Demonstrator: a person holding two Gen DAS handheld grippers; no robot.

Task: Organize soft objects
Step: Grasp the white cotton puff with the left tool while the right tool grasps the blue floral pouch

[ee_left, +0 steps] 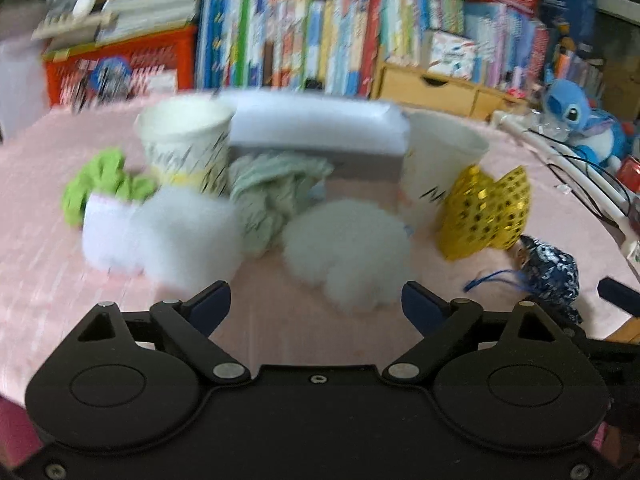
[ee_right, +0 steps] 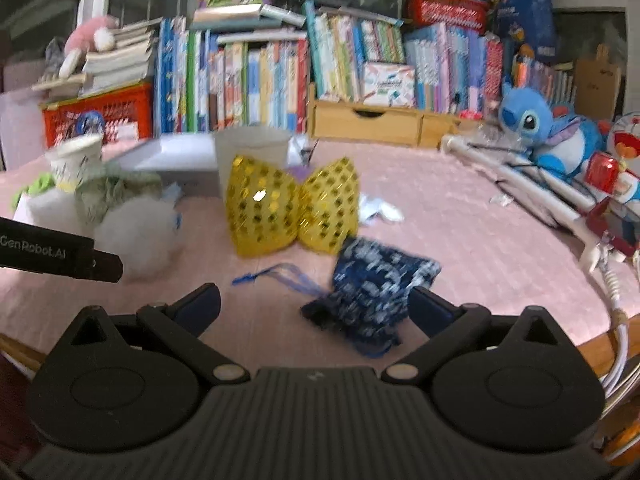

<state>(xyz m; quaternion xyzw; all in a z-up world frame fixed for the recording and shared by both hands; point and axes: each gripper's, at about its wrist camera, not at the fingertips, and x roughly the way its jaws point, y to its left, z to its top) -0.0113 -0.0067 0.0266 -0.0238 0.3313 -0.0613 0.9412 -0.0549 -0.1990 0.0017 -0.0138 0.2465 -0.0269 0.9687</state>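
Fluffy white cotton ball beside crinkly gold bow.

Gold sequinned bow; navy white-patterned pouch; pink tablecloth

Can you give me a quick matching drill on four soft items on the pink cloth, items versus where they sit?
Things:
1. white fluffy ball
2. gold sequin bow
3. dark blue patterned pouch
4. green scrunchie

Places:
A. far left, beside the patterned paper cup
B. nearest the right tongs, lying flat
C. just ahead of the left tongs
D. in front of the plain white cup

Pairs: 1-C, 2-D, 3-B, 4-A
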